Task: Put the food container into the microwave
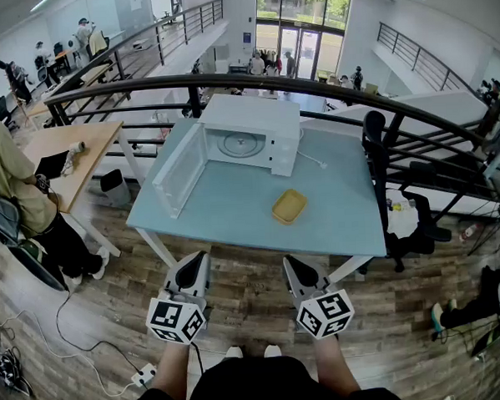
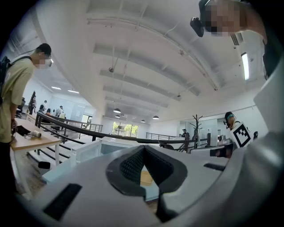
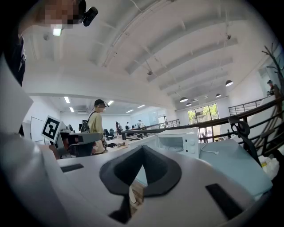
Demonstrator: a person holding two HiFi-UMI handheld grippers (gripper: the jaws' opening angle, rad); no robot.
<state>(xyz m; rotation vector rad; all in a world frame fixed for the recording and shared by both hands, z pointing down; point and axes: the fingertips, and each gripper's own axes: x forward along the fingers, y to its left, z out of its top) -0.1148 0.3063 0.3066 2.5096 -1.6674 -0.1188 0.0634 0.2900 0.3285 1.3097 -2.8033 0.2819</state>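
A yellow food container (image 1: 289, 206) lies on the light blue table (image 1: 234, 212), right of centre. Behind it stands a white microwave (image 1: 255, 136) whose door (image 1: 180, 169) is swung wide open to the left, showing the turntable inside. My left gripper (image 1: 192, 263) and right gripper (image 1: 297, 266) hover side by side over the floor just before the table's front edge, both shut and holding nothing. In the left gripper view the container (image 2: 146, 177) shows through the gap under the closed jaws. The right gripper view shows the microwave (image 3: 177, 142) ahead.
A black railing (image 1: 311, 87) curves behind the table. A black office chair (image 1: 406, 229) stands at the table's right. A person sits at a wooden desk (image 1: 59, 155) on the left. A cable and a power strip (image 1: 142, 374) lie on the floor at lower left.
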